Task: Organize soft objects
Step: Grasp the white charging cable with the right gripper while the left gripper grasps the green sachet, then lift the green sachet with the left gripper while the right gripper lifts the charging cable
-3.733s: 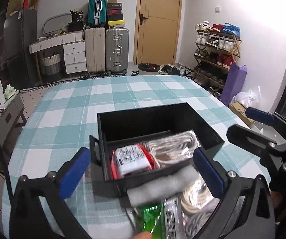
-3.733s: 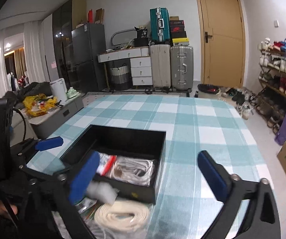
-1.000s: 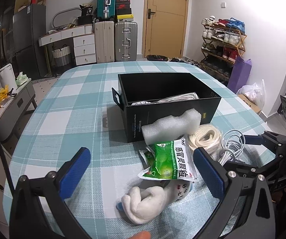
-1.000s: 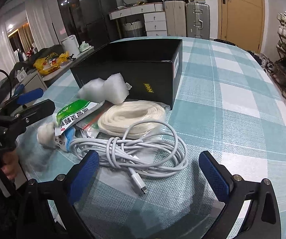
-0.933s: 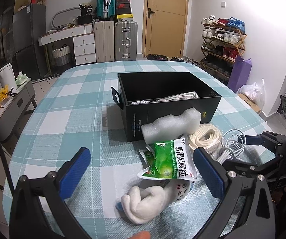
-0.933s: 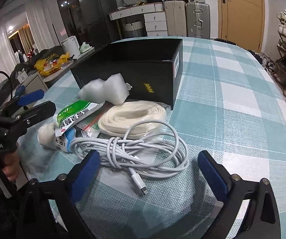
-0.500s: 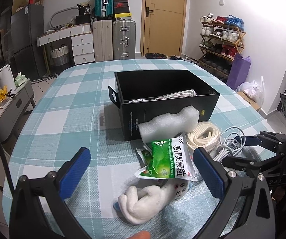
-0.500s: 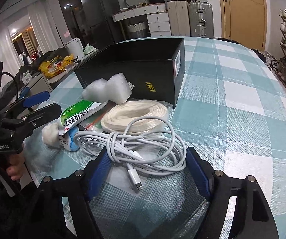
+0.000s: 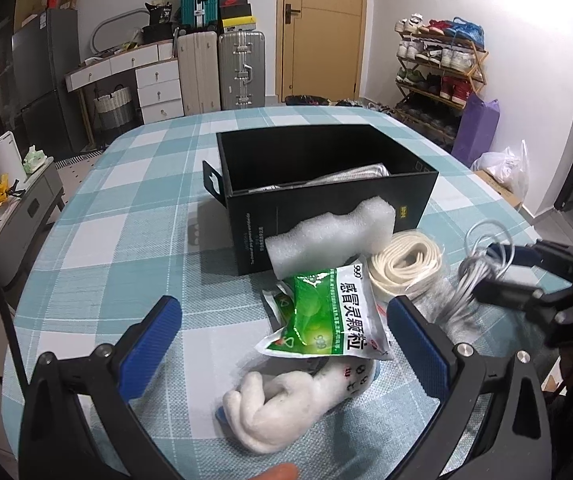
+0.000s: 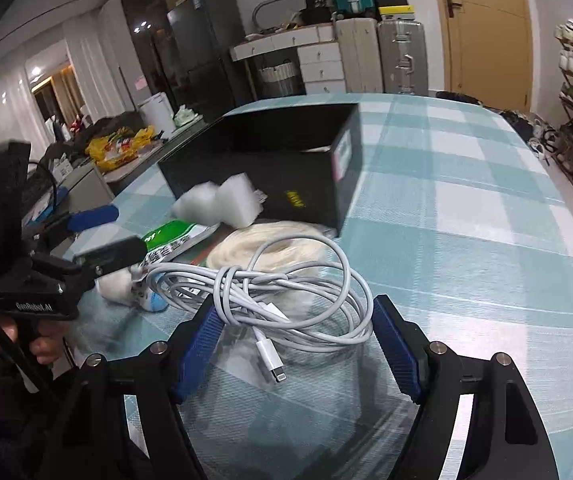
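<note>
A black box (image 9: 326,184) stands on the checked table and holds a few items. In front of it lie a white foam block (image 9: 328,240), a green medicine sachet (image 9: 326,316), a cream rope coil (image 9: 406,264), a white sock (image 9: 286,404) and a coiled white charging cable (image 10: 278,292). My left gripper (image 9: 286,344) is open just above the sachet and sock. My right gripper (image 10: 294,344) is part closed around the cable, its blue pads (image 10: 202,344) beside the coil; it also shows in the left wrist view (image 9: 502,280).
The table (image 10: 466,208) has a teal and white checked cloth and a rounded edge. Suitcases (image 9: 222,68), drawers and a door stand behind. A shoe rack (image 9: 438,68) is at the right. A low cabinet (image 9: 14,208) is at the left.
Both grippers pulled back from over the box toward the pile in front of it. The right gripper came down over the cable and its jaws have narrowed around the coil.
</note>
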### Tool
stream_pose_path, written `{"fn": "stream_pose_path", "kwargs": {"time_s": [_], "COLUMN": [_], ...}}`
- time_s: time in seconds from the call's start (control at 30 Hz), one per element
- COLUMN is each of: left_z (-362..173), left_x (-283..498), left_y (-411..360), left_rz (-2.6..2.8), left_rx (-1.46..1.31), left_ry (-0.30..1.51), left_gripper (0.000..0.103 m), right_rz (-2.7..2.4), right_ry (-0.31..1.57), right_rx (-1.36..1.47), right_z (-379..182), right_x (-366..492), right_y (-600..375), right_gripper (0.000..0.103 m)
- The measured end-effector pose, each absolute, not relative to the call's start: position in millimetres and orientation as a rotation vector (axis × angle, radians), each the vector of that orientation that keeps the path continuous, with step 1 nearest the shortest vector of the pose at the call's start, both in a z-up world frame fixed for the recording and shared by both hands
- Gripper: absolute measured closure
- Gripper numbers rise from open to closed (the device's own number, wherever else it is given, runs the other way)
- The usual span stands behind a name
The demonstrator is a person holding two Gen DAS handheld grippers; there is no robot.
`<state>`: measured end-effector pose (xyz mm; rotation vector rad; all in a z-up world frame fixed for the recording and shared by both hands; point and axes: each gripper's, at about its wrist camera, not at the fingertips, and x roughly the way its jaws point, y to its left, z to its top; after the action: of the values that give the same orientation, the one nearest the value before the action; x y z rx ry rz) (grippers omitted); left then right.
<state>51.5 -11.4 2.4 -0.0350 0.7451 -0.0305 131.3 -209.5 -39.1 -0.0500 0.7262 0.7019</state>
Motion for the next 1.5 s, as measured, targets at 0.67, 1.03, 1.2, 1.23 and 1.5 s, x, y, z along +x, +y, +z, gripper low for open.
{"fn": "stream_pose_path", "kwargs": {"time_s": [0.67,1.03,1.2,1.23,1.5], "left_z": [-13.8,-6.8,-1.9,-0.7,-4.4], "left_x": [62.1,55.6,51.7,50.6,54.6], "left_y": [-14.2,-12.3,-6.6,-5.0,0.9], "left_rz": [-0.157,-0.177,-0.19,-0.19,-0.166], "left_rx": [-0.115,-0.117,-0.135,-0.141,-0.178], "left_ry": [0.825,0.799,0.791,0.788,0.805], "left_gripper": [0.037,0.057,0.071,0.071,0.034], "right_rz": [0.689,0.693,0.693,0.693,0.693], "right_ry": [0.684,0.689,0.685,0.685,0.685], "right_rx": [-0.001,-0.004,-0.003,-0.003,-0.006], "right_z": [-30.9,-31.9,-31.9,-32.1,-32.3], "right_x": [126.7,127.1,127.5,128.4,128.5], "right_y": [-218.3,-216.0,-215.2,-215.1,-215.5], "right_gripper": [0.027,0.027,0.027,0.027,0.027]}}
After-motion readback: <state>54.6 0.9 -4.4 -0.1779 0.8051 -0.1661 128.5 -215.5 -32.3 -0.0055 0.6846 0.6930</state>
